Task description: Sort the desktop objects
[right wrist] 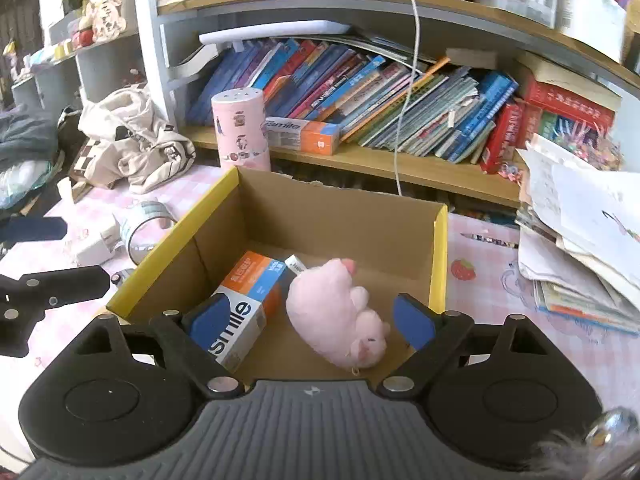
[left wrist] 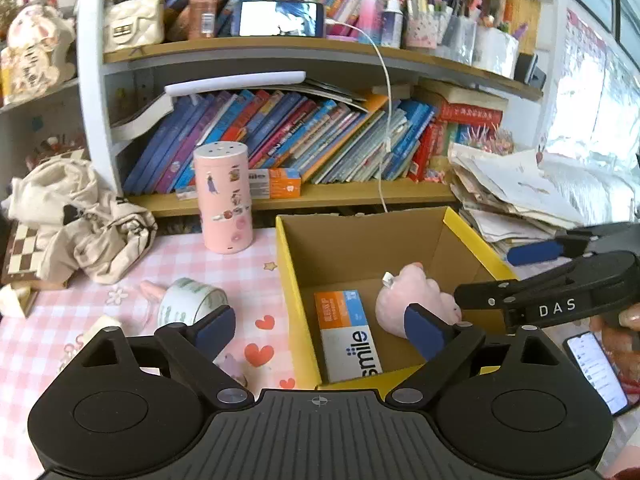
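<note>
Right tool [right wrist: 312, 320] and left tool [left wrist: 320, 330], both spread apart and holding nothing, over the yellow-rimmed cardboard box [right wrist: 440, 248].
Inside lie an orange-and-white carton [right wrist: 244, 304] (printed "smile") and a pink plush toy [right wrist: 336, 312], just beside each other; a clear tape roll [left wrist: 192, 302] sits on the pink checked tabletop [left wrist: 248, 256].

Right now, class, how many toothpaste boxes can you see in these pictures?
2. One toothpaste box lies inside the cardboard box beside the pink plush toy; the other lies on the bottom bookshelf. More may be hidden.
</note>
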A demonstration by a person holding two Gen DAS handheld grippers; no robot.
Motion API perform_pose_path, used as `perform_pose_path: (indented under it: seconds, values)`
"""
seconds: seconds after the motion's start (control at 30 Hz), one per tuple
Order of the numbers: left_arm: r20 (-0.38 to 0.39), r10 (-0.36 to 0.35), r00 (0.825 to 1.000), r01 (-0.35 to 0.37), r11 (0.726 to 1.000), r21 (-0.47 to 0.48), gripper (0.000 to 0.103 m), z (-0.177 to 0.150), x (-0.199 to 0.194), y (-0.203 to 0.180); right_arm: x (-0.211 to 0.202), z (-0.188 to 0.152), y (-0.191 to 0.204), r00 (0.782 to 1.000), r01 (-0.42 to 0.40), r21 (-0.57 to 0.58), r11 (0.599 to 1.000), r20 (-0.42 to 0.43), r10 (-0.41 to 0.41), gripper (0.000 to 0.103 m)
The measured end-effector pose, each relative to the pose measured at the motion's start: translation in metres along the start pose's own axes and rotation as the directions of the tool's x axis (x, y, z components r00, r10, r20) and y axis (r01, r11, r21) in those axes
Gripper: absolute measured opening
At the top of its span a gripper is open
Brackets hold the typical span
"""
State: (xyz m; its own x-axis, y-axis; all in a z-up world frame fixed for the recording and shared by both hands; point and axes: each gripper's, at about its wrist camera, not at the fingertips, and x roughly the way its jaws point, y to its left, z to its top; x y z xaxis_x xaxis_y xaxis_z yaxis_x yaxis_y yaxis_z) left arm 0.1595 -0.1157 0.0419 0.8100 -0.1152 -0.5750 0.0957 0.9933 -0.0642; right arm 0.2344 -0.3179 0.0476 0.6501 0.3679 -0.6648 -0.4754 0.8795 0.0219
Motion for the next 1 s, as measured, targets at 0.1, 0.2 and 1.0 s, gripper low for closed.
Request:
perform_pose_path:
  seconds: [0.1, 0.2, 1.0]
  values:
    - [-0.002, 0.005, 1.000, -0.005, 1.000, -0.010, 0.094, -0.005, -0.003, 0.003, -0.008, -0.008, 0.005, 0.999, 0.029, 0.019, 0.999, 0.019, -0.029, 0.089]
    - [-0.002, 0.000, 1.000, 0.000, 1.000, -0.021, 0.094, -0.010, -0.006, 0.007, -0.017, -0.017, 0.011, 0.998, 0.050, 0.047, 0.998, 0.035, -0.052, 0.089]
    - [-0.077, -0.042, 0.996, 0.043, 0.999, 0.005, 0.094, -0.057, -0.050, 0.072, -0.032, -0.085, 0.122, 0.984, 0.178, 0.186, 0.966, -0.052, -0.171, 0.087]
